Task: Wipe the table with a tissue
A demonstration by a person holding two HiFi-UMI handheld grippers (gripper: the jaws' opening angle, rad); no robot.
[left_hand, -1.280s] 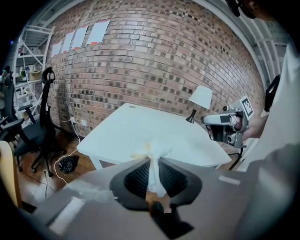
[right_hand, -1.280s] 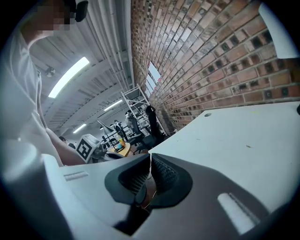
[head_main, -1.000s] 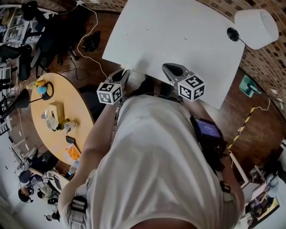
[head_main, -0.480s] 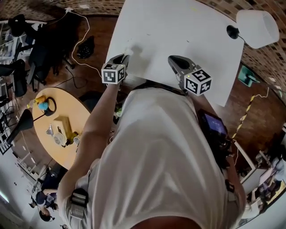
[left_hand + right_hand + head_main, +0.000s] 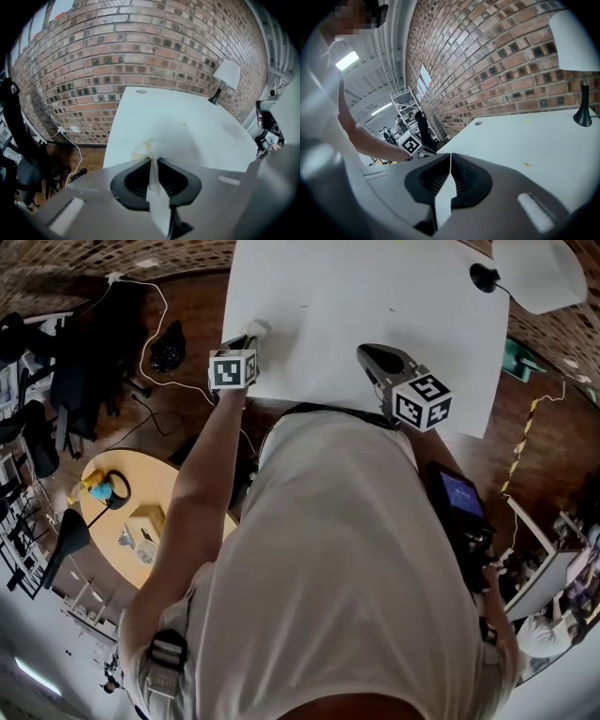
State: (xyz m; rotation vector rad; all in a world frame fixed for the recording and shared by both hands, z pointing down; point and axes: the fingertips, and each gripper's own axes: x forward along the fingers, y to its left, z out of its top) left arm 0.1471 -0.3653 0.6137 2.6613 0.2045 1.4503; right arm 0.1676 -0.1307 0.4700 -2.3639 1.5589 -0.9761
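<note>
Our left tool [image 5: 249, 337] grips the tissue [image 5: 146, 151], its jaws having just closed a little tighter on it, at the near left edge of the white counter [image 5: 375, 296]. Our right tool [image 5: 450, 159] hovers over the near edge, jaws together and empty.

A white lamp [image 5: 227, 75] stands before a brick wall [image 5: 140, 42].

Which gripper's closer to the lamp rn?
Right. The right gripper sits at the table near edge, mid-width; the left gripper, holding the tissue, is at the left edge, farther from the lamp.
</note>
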